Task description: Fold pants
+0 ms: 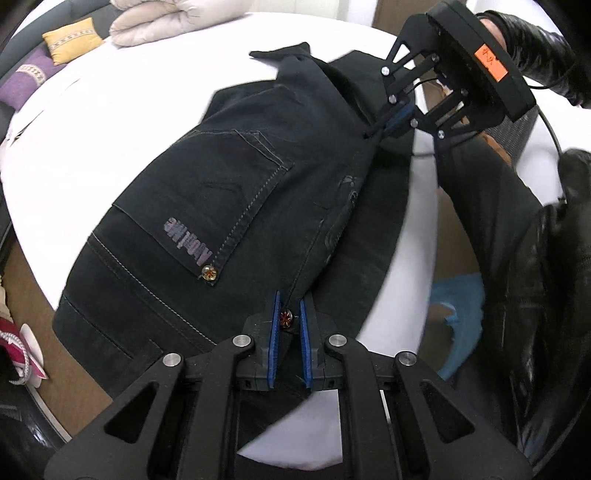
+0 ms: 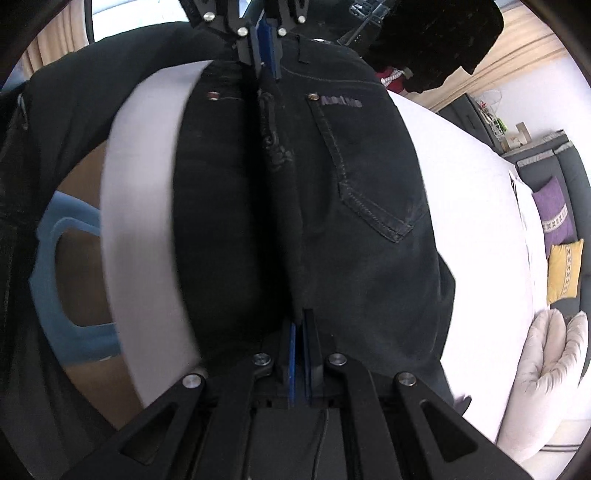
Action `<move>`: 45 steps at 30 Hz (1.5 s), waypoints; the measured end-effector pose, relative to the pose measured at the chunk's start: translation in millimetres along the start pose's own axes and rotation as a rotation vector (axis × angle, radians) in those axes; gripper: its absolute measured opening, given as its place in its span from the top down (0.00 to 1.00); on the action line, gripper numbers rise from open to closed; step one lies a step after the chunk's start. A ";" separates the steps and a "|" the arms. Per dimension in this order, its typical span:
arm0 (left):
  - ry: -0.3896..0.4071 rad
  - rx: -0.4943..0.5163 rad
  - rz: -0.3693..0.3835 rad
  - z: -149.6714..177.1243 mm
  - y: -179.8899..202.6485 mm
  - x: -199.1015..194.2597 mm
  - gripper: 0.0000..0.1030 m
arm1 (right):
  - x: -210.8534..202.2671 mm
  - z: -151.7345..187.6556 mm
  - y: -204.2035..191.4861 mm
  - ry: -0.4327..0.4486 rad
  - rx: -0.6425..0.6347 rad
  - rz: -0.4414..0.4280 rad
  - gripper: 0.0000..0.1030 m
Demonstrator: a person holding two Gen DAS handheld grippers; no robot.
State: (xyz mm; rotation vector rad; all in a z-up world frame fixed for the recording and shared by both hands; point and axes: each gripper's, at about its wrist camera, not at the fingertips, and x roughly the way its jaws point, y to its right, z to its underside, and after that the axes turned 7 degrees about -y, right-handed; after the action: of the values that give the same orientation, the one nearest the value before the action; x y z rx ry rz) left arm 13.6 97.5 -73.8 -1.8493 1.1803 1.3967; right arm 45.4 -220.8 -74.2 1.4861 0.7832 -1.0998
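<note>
Black pants [image 1: 236, 192] lie on a white bed [image 1: 92, 122], back pocket and a purple logo facing up. My left gripper [image 1: 289, 306] is shut on the pants' raised centre fold at the waistband, a rivet between its blue pads. My right gripper [image 1: 384, 123] is shut on the same fold further along, toward the legs. In the right wrist view the pants [image 2: 354, 206] stretch between my right gripper [image 2: 301, 317] at the bottom and my left gripper [image 2: 265, 62] at the top. The fold is lifted and taut between them.
A beige folded duvet [image 1: 166, 22] lies at the bed's far side, also in the right wrist view [image 2: 546, 373]. Yellow [image 1: 72, 38] and purple [image 1: 26, 79] cushions sit on a grey sofa. A blue plastic stool [image 2: 70, 280] stands beside the bed. The person's black jacket [image 1: 535, 295] is close.
</note>
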 end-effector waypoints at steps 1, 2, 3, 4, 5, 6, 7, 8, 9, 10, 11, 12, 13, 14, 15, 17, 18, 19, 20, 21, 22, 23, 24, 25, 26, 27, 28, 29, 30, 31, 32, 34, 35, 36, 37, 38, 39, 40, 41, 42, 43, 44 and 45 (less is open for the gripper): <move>-0.005 0.007 0.000 1.5 3.5 1.5 0.91 | -0.6 -1.9 -2.7 -0.006 -0.003 0.006 0.96; -0.007 0.009 0.000 0.1 6.2 2.2 0.91 | 0.9 -7.4 -3.5 -0.011 -0.004 0.009 0.96; -0.009 0.011 0.003 0.0 5.5 1.4 0.91 | 1.9 -9.2 -5.4 -0.019 -0.009 0.016 0.96; -0.009 0.012 0.003 1.0 6.4 1.1 0.91 | 6.0 -19.1 -3.2 -0.025 -0.016 0.024 0.96; -0.010 0.011 0.003 2.5 7.8 1.2 0.91 | 7.5 -20.9 -4.1 -0.030 -0.017 0.027 0.96; -0.012 0.009 0.005 -2.2 7.5 5.2 0.91 | 8.7 -23.0 -6.3 -0.034 -0.017 0.027 0.96; -0.012 0.009 0.004 -2.1 8.1 6.4 0.91 | 10.1 -26.2 -8.3 -0.040 -0.023 0.036 0.96; -0.013 0.009 0.005 -0.9 8.6 7.7 0.91 | 10.4 -27.9 -10.6 -0.043 -0.026 0.041 0.96; -0.013 0.010 0.005 -0.4 5.5 5.6 0.91 | 7.9 -26.0 -19.5 -0.044 -0.026 0.043 0.96; -0.011 0.010 0.006 -1.8 3.5 5.3 0.91 | 8.6 -27.0 -22.8 -0.046 -0.026 0.044 0.96; -0.011 0.011 0.006 -2.6 -0.2 5.3 0.91 | 7.2 -23.6 -28.9 -0.047 -0.025 0.047 0.96; -0.012 0.011 0.008 -1.9 -0.4 7.3 0.91 | 8.9 -24.5 -29.7 -0.049 -0.022 0.048 0.96; -0.014 0.012 0.007 -2.0 -0.5 9.8 0.91 | 8.4 -19.1 -39.1 -0.055 -0.019 0.050 0.96; -0.017 0.014 0.006 -2.3 0.1 8.0 0.91 | 10.1 -19.6 -42.0 -0.060 -0.022 0.057 0.96; -0.021 0.014 0.005 -0.9 0.8 10.5 0.91 | 9.8 -18.3 -50.4 -0.064 -0.026 0.066 0.96; -0.014 0.007 0.002 0.9 0.4 12.2 0.91 | 13.8 -20.2 -52.0 -0.076 -0.037 0.088 0.96; -0.007 0.003 0.005 0.1 -0.3 9.8 0.91 | 11.7 -17.9 -56.6 -0.077 -0.038 0.095 0.96; -0.002 0.002 0.004 1.5 0.5 7.4 0.91 | 7.5 -14.1 -60.5 -0.075 -0.033 0.100 0.96; -0.001 0.002 0.002 1.6 1.1 6.3 0.91 | 5.8 -14.5 -57.7 -0.072 -0.024 0.098 0.96; -0.003 0.003 0.001 1.2 1.2 6.0 0.91 | 4.9 -14.9 -55.7 -0.069 -0.016 0.092 0.96; -0.006 0.008 -0.002 -0.2 1.6 6.8 0.91 | 5.9 -15.4 -55.0 -0.069 -0.014 0.086 0.96; -0.009 0.010 -0.006 0.6 1.3 9.1 0.89 | 8.1 -13.6 -60.3 -0.075 -0.016 0.086 0.96; -0.016 0.003 -0.009 -0.7 0.2 11.8 0.88 | 10.2 -13.0 -65.8 -0.081 -0.019 0.089 0.96; -0.014 -0.001 -0.012 -1.5 -0.2 12.8 0.88 | 15.4 -14.8 -68.0 -0.088 -0.027 0.098 0.96; -0.006 -0.012 -0.012 -2.2 -1.1 13.0 0.88 | 18.4 -16.0 -68.6 -0.090 -0.028 0.106 0.95; 0.002 -0.025 -0.008 -0.2 -1.8 15.4 0.87 | 21.6 -16.9 -68.0 -0.088 -0.018 0.111 0.95; 0.010 -0.047 0.001 0.6 -3.9 13.6 0.86 | 22.6 -15.2 -72.5 -0.084 -0.001 0.114 0.93; 0.007 -0.061 0.005 3.0 -5.7 12.3 0.84 | 23.0 -15.1 -73.9 -0.081 0.014 0.118 0.93; -0.002 -0.073 0.010 4.5 -6.9 10.6 0.82 | 23.1 -15.3 -73.6 -0.078 0.027 0.122 0.93; -0.012 -0.090 0.017 5.8 -9.3 5.3 0.81 | 23.2 -15.8 -73.0 -0.074 0.053 0.127 0.93; -0.027 -0.113 0.023 7.1 -13.0 -1.2 0.78 | 23.3 -15.3 -74.0 -0.072 0.070 0.131 0.93; -0.039 -0.133 0.004 8.5 -17.0 -13.8 0.78 | 24.4 -15.1 -77.6 -0.071 0.091 0.145 0.93; -0.032 -0.140 -0.014 7.2 -17.8 -20.7 0.78 | 24.8 -15.6 -78.6 -0.071 0.098 0.153 0.93; -0.014 -0.152 -0.023 3.9 -18.6 -28.0 0.78 | 25.3 -16.3 -79.2 -0.070 0.107 0.159 0.93; 0.021 -0.170 -0.034 -2.7 -19.2 -36.2 0.78 | 25.3 -16.9 -81.5 -0.068 0.122 0.163 0.93; 0.055 -0.191 -0.042 -10.1 -19.3 -40.6 0.78 | 25.9 -17.4 -80.7 -0.065 0.144 0.165 0.93; 0.089 -0.215 -0.039 -20.3 -19.0 -41.7 0.78 | 26.2 -17.9 -80.5 -0.063 0.159 0.166 0.93; 0.130 -0.238 -0.031 -36.4 -16.3 -37.7 0.78 | 26.9 -18.5 -80.4 -0.061 0.183 0.169 0.93; 0.151 -0.250 -0.031 -45.3 -14.5 -33.0 0.78 | 26.9 -18.9 -80.5 -0.060 0.196 0.172 0.93; 0.169 -0.273 -0.034 -58.8 -12.9 -23.8 0.78 | 27.1 -19.4 -81.4 -0.057 0.209 0.177 0.92; 0.179 -0.305 -0.030 -74.5 -11.8 -11.0 0.78 | 27.0 -19.1 -81.7 -0.050 0.233 0.187 0.92; 0.189 -0.337 -0.010 -88.8 -11.8 3.5 0.78 | 26.6 -18.1 -81.5 -0.043 0.252 0.195 0.92; 0.194 -0.364 0.007 -96.1 -13.0 13.9 0.78 | 25.7 -16.7 -81.2 -0.033 0.275 0.201 0.92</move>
State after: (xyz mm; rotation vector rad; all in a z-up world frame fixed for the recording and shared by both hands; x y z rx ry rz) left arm 71.8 20.6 -57.1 -2.2761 1.0759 1.5443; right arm -15.4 -189.9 -128.0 1.7302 0.4606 -1.1071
